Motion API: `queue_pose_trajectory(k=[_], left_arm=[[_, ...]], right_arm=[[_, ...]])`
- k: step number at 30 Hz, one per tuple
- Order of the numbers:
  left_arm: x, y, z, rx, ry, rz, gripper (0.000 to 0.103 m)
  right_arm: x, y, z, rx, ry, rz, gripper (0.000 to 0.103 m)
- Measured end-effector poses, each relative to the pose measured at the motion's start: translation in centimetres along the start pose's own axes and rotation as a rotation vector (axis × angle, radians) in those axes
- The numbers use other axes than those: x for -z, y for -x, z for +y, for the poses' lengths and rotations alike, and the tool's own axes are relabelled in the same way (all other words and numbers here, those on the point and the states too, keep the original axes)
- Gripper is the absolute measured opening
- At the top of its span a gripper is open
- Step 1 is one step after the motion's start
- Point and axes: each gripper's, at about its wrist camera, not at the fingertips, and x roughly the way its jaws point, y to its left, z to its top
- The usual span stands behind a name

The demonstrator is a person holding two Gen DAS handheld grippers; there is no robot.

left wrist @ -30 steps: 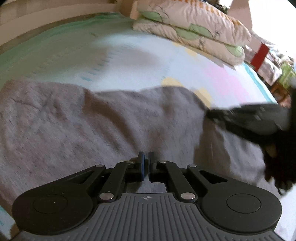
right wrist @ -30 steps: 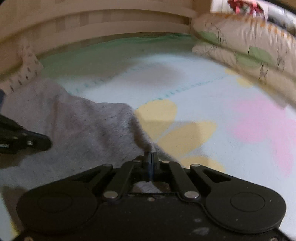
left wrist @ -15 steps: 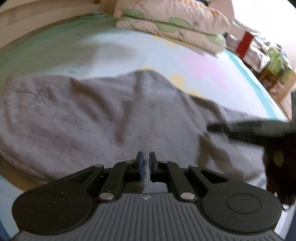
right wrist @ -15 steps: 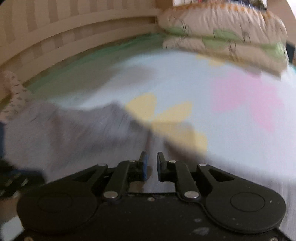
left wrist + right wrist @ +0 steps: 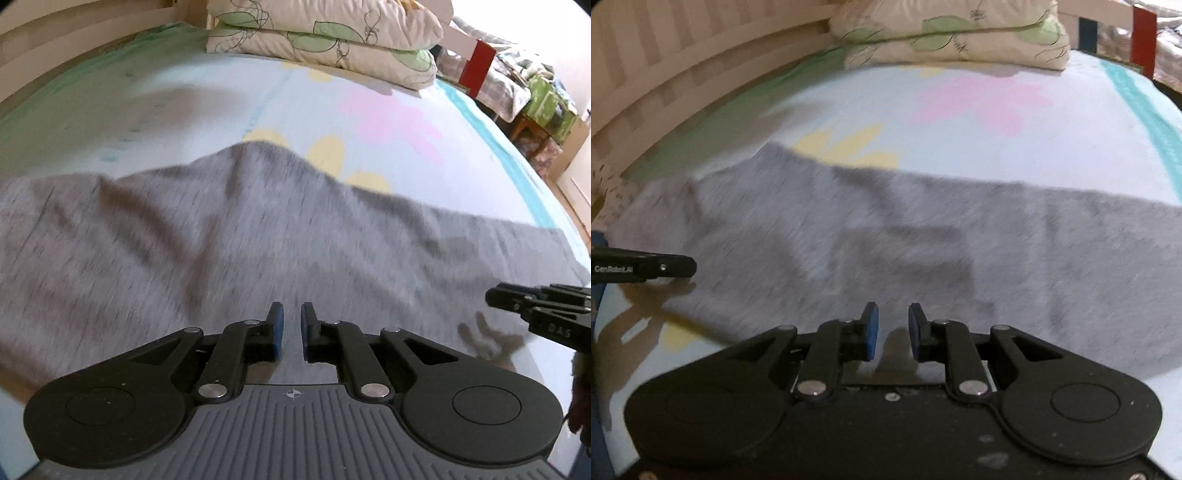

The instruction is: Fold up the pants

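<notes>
Grey marl pants (image 5: 229, 240), soft, limp and light by appearance, lie spread across the bed (image 5: 388, 110); left hand-held gripper (image 5: 288, 328) and right hand-held gripper (image 5: 889, 330) both hover empty, jaws parted; advise pinching an outer edge.

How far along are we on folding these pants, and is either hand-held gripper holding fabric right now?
Done: the grey pants lie spread across the bed sheet, apparently doubled over, though blur hides the layers. In hand: nothing. The left hand-held gripper and the right hand-held gripper are both open, with no cloth between the pads. Left: likely at least another fold, since the pants remain one long strip.
</notes>
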Motion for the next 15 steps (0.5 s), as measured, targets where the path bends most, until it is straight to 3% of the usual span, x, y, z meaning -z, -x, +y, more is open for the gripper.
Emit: queue_pose_trajectory(k=[3, 9, 13, 15], left_arm=[[-2.0, -1.8, -0.6, 0.009, -0.007, -0.009, 0.010], [-5.8, -6.1, -0.2, 0.003, 0.019, -0.030, 0.010], [-7.1, -9.2, 0.9, -0.026, 0.068, -0.012, 0.010], [-7.5, -9.5, 1.0, -0.017, 0.069, -0.041, 0.010]], right_arm=[[-2.0, -0.6, -1.4, 0.005, 0.037, -0.045, 0.034], [-5.2, -4.1, -3.4, 0.031, 0.145, -0.060, 0.034], [-6.1, -5.0, -4.6, 0.040, 0.218, -0.055, 0.034], [-6.2, -5.6, -4.8, 0.035, 0.268, -0.050, 0.034]])
